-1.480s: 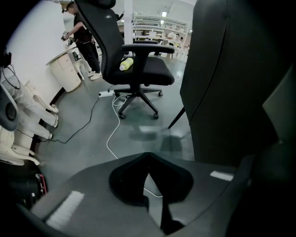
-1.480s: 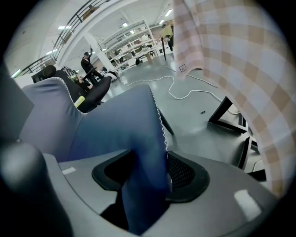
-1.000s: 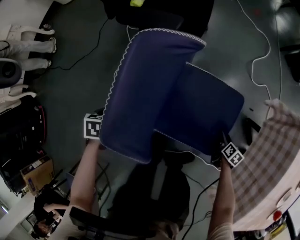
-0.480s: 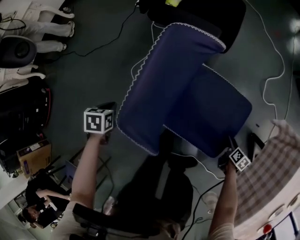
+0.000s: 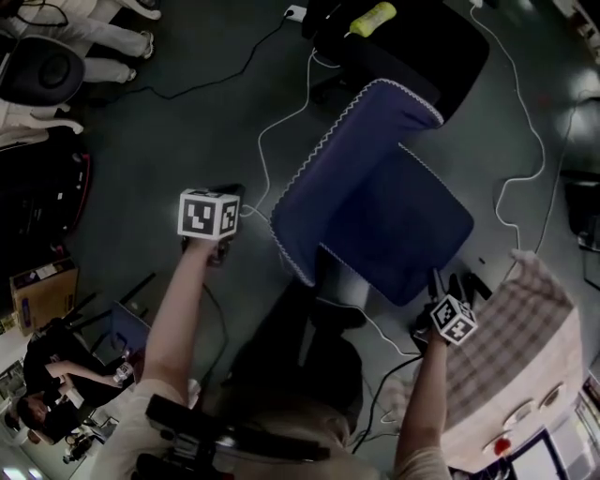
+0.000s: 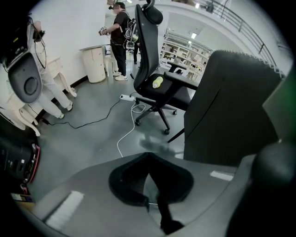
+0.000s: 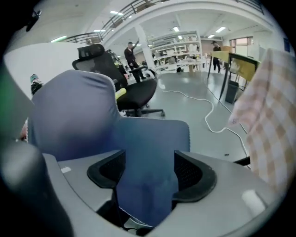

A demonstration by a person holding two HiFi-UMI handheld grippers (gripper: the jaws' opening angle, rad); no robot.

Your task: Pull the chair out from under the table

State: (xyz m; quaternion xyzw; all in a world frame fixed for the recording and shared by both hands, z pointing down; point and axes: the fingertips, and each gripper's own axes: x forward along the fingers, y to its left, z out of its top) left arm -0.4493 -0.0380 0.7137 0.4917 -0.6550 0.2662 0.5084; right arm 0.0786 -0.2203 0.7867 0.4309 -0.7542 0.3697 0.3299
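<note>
The chair, under a dark blue cover, stands on the grey floor with its backrest (image 5: pixel 361 141) and seat (image 5: pixel 403 234) showing in the head view. My left gripper (image 5: pixel 228 197) hangs to the left of the backrest, apart from it. In the left gripper view its pads (image 6: pixel 132 178) sit close together with nothing between them, and the backrest (image 6: pixel 231 111) rises at the right. My right gripper (image 5: pixel 436 286) is at the seat's near right corner. Its jaws are opening, and the blue seat edge (image 7: pixel 148 152) lies between them.
A black office chair (image 5: pixel 412 47) carrying a yellow object (image 5: pixel 373 17) stands beyond the blue one. The table with a checked cloth (image 5: pixel 511 347) is at the lower right. White cables (image 5: pixel 272 122) run over the floor. People stand at the left edge.
My left gripper has come off the backrest's left edge and now stands clear of it. The chair sits farther from the checked table. My right gripper has stayed at the seat corner.
</note>
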